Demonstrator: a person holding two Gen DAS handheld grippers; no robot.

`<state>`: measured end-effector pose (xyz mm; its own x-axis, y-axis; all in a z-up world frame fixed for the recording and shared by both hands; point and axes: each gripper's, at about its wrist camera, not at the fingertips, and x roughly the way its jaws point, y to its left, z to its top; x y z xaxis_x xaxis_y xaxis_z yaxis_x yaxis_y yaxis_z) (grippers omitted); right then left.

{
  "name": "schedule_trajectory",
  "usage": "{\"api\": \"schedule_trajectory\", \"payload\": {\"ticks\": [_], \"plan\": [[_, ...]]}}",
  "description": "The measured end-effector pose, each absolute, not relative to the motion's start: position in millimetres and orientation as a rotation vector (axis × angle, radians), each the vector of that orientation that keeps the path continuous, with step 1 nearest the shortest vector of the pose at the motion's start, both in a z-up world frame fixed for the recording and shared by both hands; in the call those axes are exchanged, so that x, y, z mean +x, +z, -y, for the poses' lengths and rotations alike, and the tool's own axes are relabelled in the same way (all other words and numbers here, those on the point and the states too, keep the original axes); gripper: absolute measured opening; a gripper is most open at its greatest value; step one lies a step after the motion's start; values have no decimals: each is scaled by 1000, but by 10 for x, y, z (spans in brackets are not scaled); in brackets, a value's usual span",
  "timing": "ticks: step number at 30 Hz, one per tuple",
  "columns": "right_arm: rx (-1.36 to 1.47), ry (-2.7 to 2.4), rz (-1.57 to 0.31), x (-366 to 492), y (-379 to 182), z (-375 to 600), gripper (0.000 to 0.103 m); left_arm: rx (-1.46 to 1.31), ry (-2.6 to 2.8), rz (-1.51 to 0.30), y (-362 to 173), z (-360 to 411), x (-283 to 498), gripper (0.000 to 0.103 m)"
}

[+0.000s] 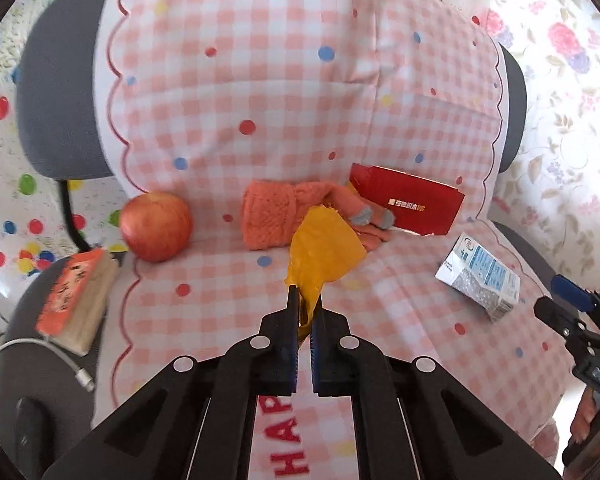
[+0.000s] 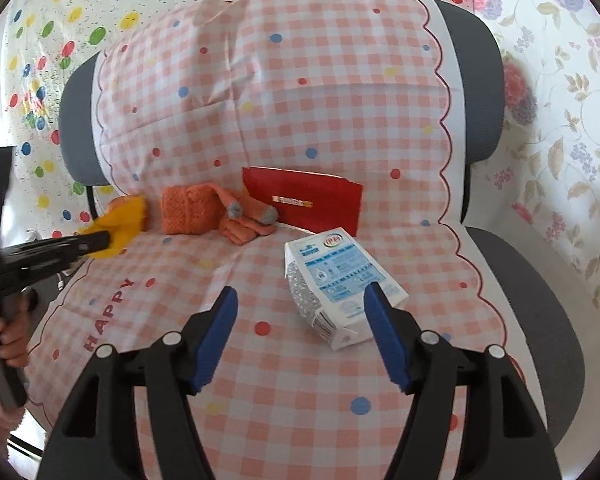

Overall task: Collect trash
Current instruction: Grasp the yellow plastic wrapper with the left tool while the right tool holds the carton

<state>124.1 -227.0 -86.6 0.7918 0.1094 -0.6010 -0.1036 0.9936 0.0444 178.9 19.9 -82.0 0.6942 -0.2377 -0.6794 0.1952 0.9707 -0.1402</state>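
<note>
Item: left gripper [image 1: 305,300], jaws clamped tight on the lower corner of a crumpled yellow wrapper [image 1: 324,254], held clear above the pink checked cloth [image 1: 228,120] draped over a grey office chair [image 1: 56,92]. Item: right gripper [image 2: 300,300], jaws spread wide and holding nothing, poised over the seat with a white-and-blue milk carton [image 2: 332,280] lying on its side just beyond and between the fingertips, untouched. Also on the seat: red envelope [image 1: 406,200], orange knitted gloves [image 1: 280,216], red apple [image 1: 156,226]; a book [image 1: 76,300] rests on the armrest.

Home room: cloth-draped office chair [image 2: 532,280], floral wall covering [image 2: 572,128].
</note>
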Motion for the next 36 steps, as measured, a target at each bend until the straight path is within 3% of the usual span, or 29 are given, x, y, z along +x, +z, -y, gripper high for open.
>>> {"api": "schedule_trajectory", "payload": {"ticks": [5, 14, 28, 30, 36], "plan": [[39, 85, -680, 1299, -946, 2438, 67, -67, -256, -764, -771, -159, 1686, 5], [31, 114, -757, 1723, -1193, 2692, 89, -70, -279, -790, -883, 22, 1742, 5], [-70, 251, -855, 2085, -1425, 2606, 90, -125, -121, -746, -648, -533, 1763, 5], [-75, 276, -842, 2071, -1399, 2602, 84, -116, -113, -746, -633, -515, 1759, 5], [-72, 249, -755, 1839, -1252, 2641, 82, -54, -93, -729, -530, -251, 1754, 5]]}}
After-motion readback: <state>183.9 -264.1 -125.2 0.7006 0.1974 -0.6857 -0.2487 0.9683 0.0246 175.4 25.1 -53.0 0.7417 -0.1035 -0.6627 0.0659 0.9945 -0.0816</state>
